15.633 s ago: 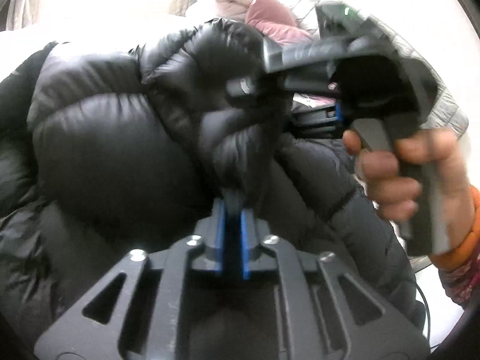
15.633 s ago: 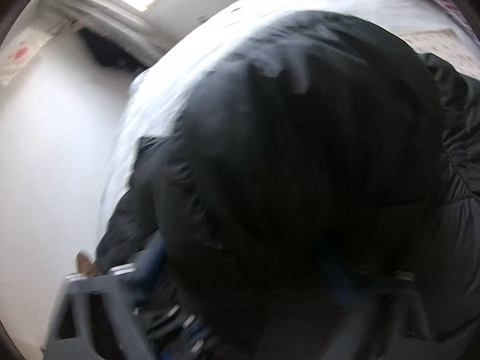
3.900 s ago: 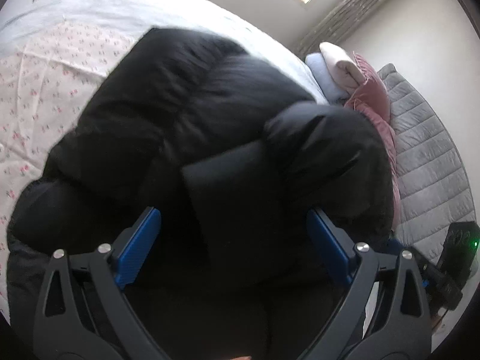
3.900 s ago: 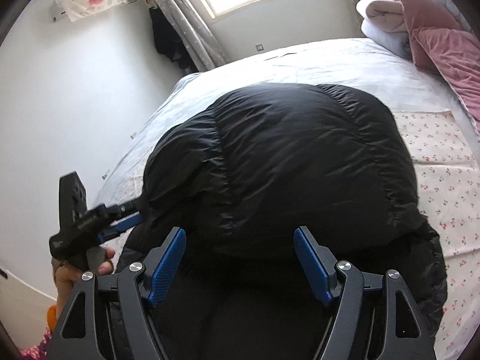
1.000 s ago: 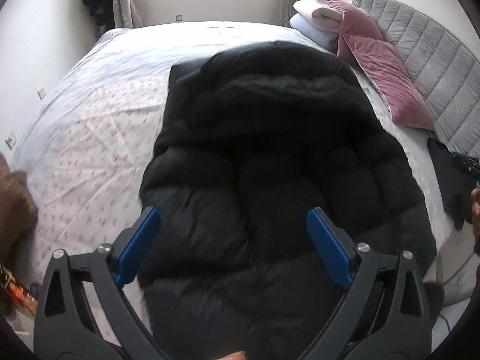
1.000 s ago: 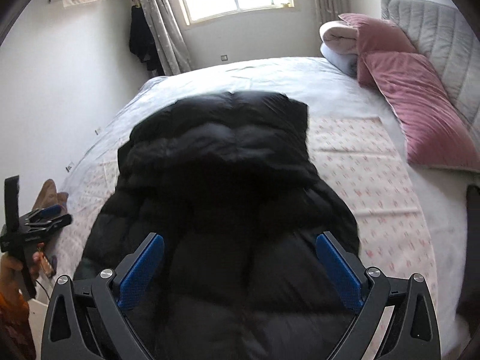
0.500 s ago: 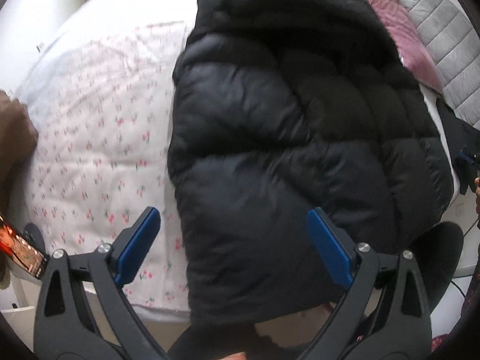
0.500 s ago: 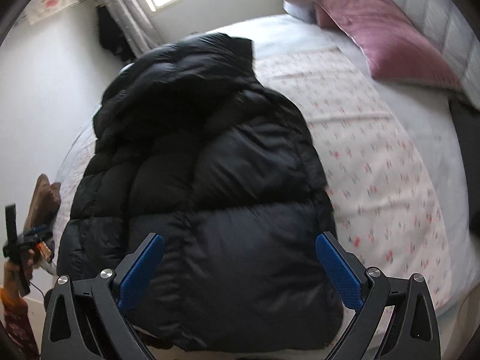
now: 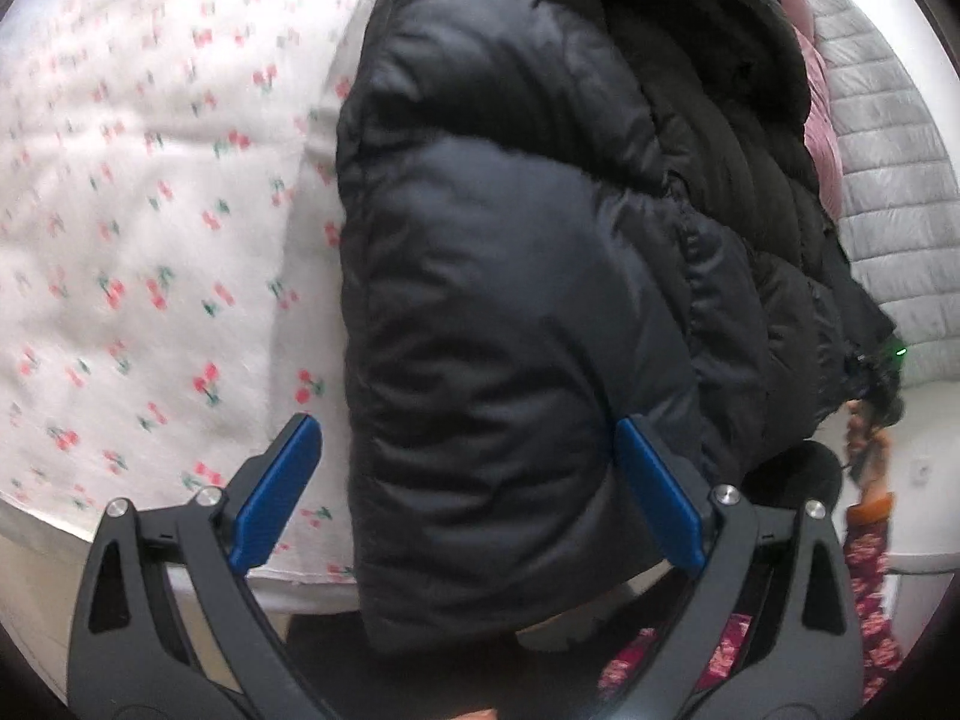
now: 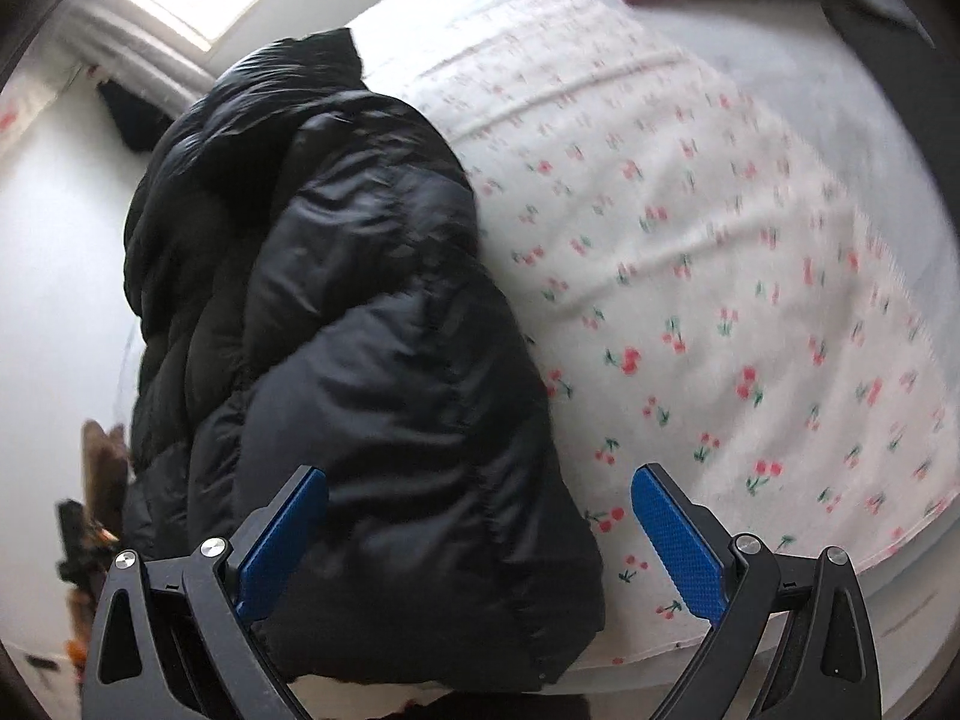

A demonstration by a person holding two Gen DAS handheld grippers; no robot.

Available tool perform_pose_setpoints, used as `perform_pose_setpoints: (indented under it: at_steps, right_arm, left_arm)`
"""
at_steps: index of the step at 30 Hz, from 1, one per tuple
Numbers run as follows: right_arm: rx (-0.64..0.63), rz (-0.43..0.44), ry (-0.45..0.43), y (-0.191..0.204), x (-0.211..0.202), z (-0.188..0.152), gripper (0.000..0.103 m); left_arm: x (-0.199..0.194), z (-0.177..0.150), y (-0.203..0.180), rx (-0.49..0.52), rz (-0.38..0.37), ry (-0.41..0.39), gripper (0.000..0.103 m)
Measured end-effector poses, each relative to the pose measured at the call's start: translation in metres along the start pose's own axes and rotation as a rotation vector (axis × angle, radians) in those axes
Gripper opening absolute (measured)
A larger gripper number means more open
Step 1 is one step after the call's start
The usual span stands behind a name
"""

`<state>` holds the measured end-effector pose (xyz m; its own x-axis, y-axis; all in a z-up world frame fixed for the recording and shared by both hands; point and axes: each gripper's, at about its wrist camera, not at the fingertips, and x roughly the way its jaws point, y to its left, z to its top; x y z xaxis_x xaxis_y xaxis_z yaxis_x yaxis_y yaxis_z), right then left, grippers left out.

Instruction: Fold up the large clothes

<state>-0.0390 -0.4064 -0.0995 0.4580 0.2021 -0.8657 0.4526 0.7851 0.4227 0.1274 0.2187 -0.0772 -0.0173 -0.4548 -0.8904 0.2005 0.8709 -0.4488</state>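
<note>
The black puffer jacket (image 9: 540, 276) lies folded lengthwise on the cherry-print sheet (image 9: 150, 240), its hem at the bed's near edge. The left gripper (image 9: 468, 492) and right gripper (image 10: 480, 528) both hover above the hem, fingers spread wide, gripping nothing.

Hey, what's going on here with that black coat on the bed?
A person is folding a black puffer jacket on a bed with a cherry-print sheet. The left hand-held gripper and right hand-held gripper are both open, poised over the jacket's near hem at the bed's edge, gripping nothing.
</note>
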Motion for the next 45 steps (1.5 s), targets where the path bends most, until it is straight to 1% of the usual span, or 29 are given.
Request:
perform_pose_setpoints:
  at_steps: [3, 7, 8, 9, 10, 11, 12, 13, 14, 15, 16, 17, 19, 20, 23, 26, 28, 30, 31, 34, 38, 40, 41, 45]
  right_arm:
    - [0.076, 0.087, 0.038, -0.017, 0.013, -0.007, 0.102]
    - [0.122, 0.190, 0.069, -0.025, 0.027, -0.017, 0.101]
    - [0.126, 0.199, 0.075, -0.024, 0.029, -0.019, 0.100]
    - [0.126, 0.208, 0.081, -0.022, 0.031, -0.022, 0.098]
    - [0.119, 0.218, 0.084, -0.020, 0.033, -0.025, 0.091]
    - [0.112, 0.229, 0.082, -0.019, 0.035, -0.026, 0.078]
    - [0.107, 0.254, 0.078, -0.018, 0.035, -0.028, 0.070]
    - [0.112, 0.295, 0.070, -0.017, 0.034, -0.030, 0.052]
    - [0.118, 0.329, 0.061, -0.016, 0.030, -0.031, 0.038]
    - [0.117, 0.348, 0.053, -0.014, 0.026, -0.032, 0.033]
    - [0.111, 0.356, 0.044, -0.012, 0.022, -0.033, 0.025]
    - [0.102, 0.363, 0.033, -0.007, 0.018, -0.034, 0.018]
    - [0.088, 0.368, 0.010, 0.001, 0.007, -0.037, 0.012]
    - [0.082, 0.365, -0.002, 0.004, 0.003, -0.038, 0.010]
    - [0.067, 0.365, -0.039, 0.014, -0.013, -0.041, 0.008]
    - [0.042, 0.384, -0.085, 0.019, -0.031, -0.046, 0.008]
    - [0.023, 0.391, -0.106, 0.025, -0.039, -0.047, 0.007]
    - [-0.001, 0.400, -0.127, 0.034, -0.049, -0.049, 0.007]
    - [-0.010, 0.401, -0.133, 0.037, -0.050, -0.049, 0.007]
    - [-0.045, 0.409, -0.154, 0.047, -0.062, -0.052, 0.006]
    - [-0.078, 0.414, -0.172, 0.051, -0.073, -0.054, 0.006]
    - [-0.095, 0.415, -0.187, 0.053, -0.081, -0.058, 0.006]
    - [-0.099, 0.415, -0.194, 0.061, -0.080, -0.057, 0.006]
    - [-0.103, 0.422, -0.225, 0.060, -0.093, -0.063, 0.006]
  left_arm:
    - [0.010, -0.005, 0.004, -0.030, -0.072, 0.044, 0.098]
    - [0.030, -0.014, 0.009, -0.066, -0.156, 0.114, 0.098]
    - [0.036, -0.016, 0.012, -0.091, -0.179, 0.148, 0.093]
    - [0.037, -0.017, 0.015, -0.123, -0.204, 0.159, 0.090]
    - [0.035, -0.018, 0.015, -0.135, -0.213, 0.150, 0.085]
    - [0.032, -0.018, 0.015, -0.137, -0.223, 0.137, 0.076]
    - [0.030, -0.020, 0.014, -0.135, -0.230, 0.122, 0.072]
    - [0.026, -0.022, 0.014, -0.132, -0.235, 0.108, 0.063]
    - [0.020, -0.023, 0.013, -0.123, -0.242, 0.090, 0.053]
    - [0.014, -0.026, 0.008, -0.106, -0.243, 0.064, 0.047]
    - [0.008, -0.030, 0.003, -0.090, -0.241, 0.039, 0.038]
    - [0.005, -0.032, -0.002, -0.085, -0.240, 0.031, 0.031]
    - [-0.008, -0.040, -0.018, -0.064, -0.217, -0.017, 0.022]
    - [-0.012, -0.042, -0.025, -0.049, -0.199, -0.036, 0.019]
    - [-0.030, -0.054, -0.053, 0.024, -0.134, -0.103, 0.014]
    - [-0.045, -0.063, -0.077, 0.089, -0.077, -0.149, 0.012]
    - [-0.051, -0.063, -0.085, 0.110, -0.061, -0.166, 0.011]
    - [-0.059, -0.064, -0.092, 0.134, -0.059, -0.188, 0.010]
    - [-0.055, -0.062, -0.099, 0.140, -0.057, -0.196, 0.010]
    - [-0.065, -0.071, -0.111, 0.166, -0.070, -0.228, 0.009]
    - [-0.072, -0.076, -0.110, 0.184, -0.092, -0.268, 0.009]
    - [-0.084, -0.086, -0.103, 0.190, -0.105, -0.291, 0.009]
    - [-0.087, -0.089, -0.103, 0.190, -0.116, -0.302, 0.009]
    - [-0.106, -0.099, -0.098, 0.200, -0.151, -0.346, 0.009]
